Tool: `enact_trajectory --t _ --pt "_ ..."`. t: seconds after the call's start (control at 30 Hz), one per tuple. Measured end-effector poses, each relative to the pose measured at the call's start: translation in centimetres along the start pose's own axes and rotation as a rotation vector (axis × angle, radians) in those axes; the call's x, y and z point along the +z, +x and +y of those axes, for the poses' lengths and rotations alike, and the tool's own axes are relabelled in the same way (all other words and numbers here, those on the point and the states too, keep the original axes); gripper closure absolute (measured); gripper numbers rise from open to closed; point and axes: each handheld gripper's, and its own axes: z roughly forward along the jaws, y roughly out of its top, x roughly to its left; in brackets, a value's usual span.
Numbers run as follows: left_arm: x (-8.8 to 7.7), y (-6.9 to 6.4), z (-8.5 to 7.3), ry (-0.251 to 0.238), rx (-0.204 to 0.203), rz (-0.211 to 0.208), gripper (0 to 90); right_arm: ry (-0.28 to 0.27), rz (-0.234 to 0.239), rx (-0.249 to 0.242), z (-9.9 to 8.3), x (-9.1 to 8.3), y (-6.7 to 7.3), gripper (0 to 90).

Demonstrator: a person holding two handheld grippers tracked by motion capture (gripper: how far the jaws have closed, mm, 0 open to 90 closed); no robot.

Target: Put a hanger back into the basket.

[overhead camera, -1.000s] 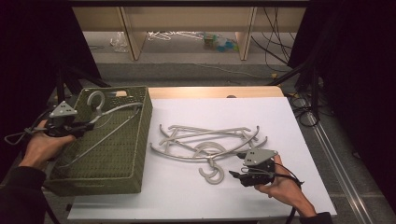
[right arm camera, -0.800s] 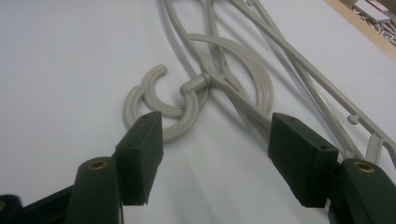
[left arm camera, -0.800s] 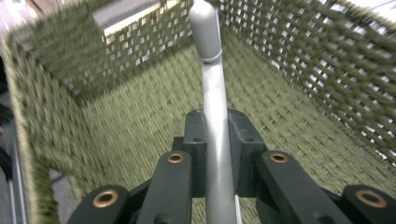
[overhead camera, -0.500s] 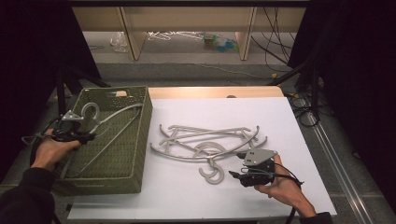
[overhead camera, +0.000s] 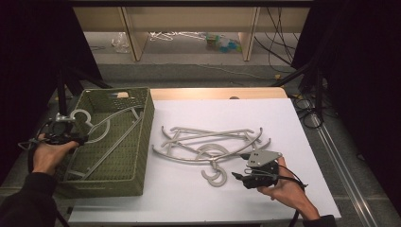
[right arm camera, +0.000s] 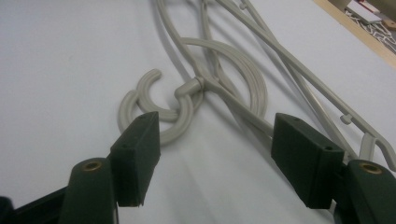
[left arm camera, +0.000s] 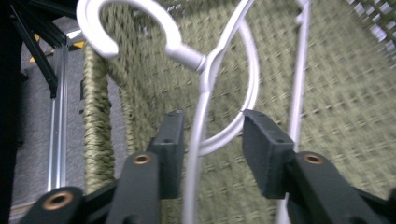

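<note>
Over the green basket's (overhead camera: 142, 142) left rim, a white hanger (left arm camera: 205, 84) lies partly inside, hook outward. My left gripper (left arm camera: 210, 140) has just been opening; jaws apart, hanger wire between, pads not pressing. My right gripper (right arm camera: 215, 154) stands open over the hanger pile (overhead camera: 208, 144) on the worktop (overhead camera: 283, 123).

Left tongs (left arm camera: 210, 140) just opened, releasing hanger (left arm camera: 205, 60) in basket (overhead camera: 137, 156)

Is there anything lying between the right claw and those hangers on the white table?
Nothing visible. The right claw stands open over bare white table, and the hooks of the hangers on the table lie just ahead of its fingertips.
</note>
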Motion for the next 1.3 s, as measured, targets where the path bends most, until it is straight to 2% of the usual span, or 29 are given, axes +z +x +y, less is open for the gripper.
enact_trajectory --t 0.07,0.13,0.2,0.27,0.33,0.37,0.43,0.53,0.63,0.67,0.73,0.9,0.93,0.97,1.07,1.17,1.3 --pt "-0.6 -0.5 0.1 -0.042 -0.002 -0.004 52.2 -0.002 0.002 0.003 0.0 0.0 0.0 33.6" --pt "-1.8 -1.4 0.1 -0.114 -0.028 -0.022 45.5 -0.002 -0.004 0.012 -0.1 0.1 0.0 33.2" --pt "-3.0 -2.4 0.0 -0.187 -0.037 -0.051 42.5 -0.011 -0.008 0.012 -0.1 0.1 -0.1 32.9" --pt "-4.1 -3.6 -0.1 -0.224 -0.010 -0.089 37.9 -0.019 -0.014 0.024 -0.1 0.1 -0.1 31.6" --pt "-5.2 -5.1 -0.2 -0.265 -0.007 -0.132 34.1 -0.027 -0.015 0.037 -0.1 0.1 -0.1 30.8" --pt "-5.7 -5.8 -0.3 -0.286 -0.003 -0.166 31.4 -0.035 -0.023 0.030 -0.1 0.1 -0.2 30.4" --pt "-6.4 -7.3 -0.6 -0.338 -0.028 -0.265 29.4 -0.045 -0.016 0.051 -0.2 0.0 -0.3 29.7" --pt "-7.2 -9.6 -0.9 -0.397 -0.001 -0.367 26.6 -0.059 -0.017 0.059 -0.3 0.0 -0.4 25.5" --pt "-7.5 -12.0 -1.0 -0.417 0.045 -0.400 18.8 -0.067 -0.025 0.070 -0.4 -0.1 -0.5 22.9" --pt "-7.6 -12.9 -1.1 -0.430 0.070 -0.419 19.1 -0.075 -0.026 0.070 -0.4 -0.1 -0.5 22.6" --pt "-7.6 -14.7 -1.3 -0.464 0.089 -0.475 19.1 -0.092 -0.033 0.078 -0.3 -0.2 -0.5 21.5" --pt "-7.3 -18.4 -2.2 -0.486 0.138 -0.561 19.0 -0.127 -0.054 0.113 -0.3 -0.5 -0.5 20.3" --pt "-7.3 -18.8 -2.3 -0.492 0.161 -0.569 18.9 -0.128 -0.056 0.120 -0.3 -0.5 -0.5 20.0" --pt "-7.3 -19.5 -2.5 -0.494 0.152 -0.575 18.8 -0.128 -0.059 0.123 -0.3 -0.5 -0.6 19.7" --pt "-6.9 -20.8 -3.2 -0.511 0.207 -0.582 18.5 -0.124 -0.062 0.123 -0.3 -0.5 -0.5 19.7" --pt "-6.6 -21.5 -3.9 -0.510 0.217 -0.598 18.4 -0.126 -0.061 0.117 -0.3 -0.3 -0.5 19.7" --pt "-6.3 -22.2 -4.6 -0.518 0.192 -0.612 18.3 -0.119 -0.055 0.112 -0.2 -0.3 -0.3 20.1"
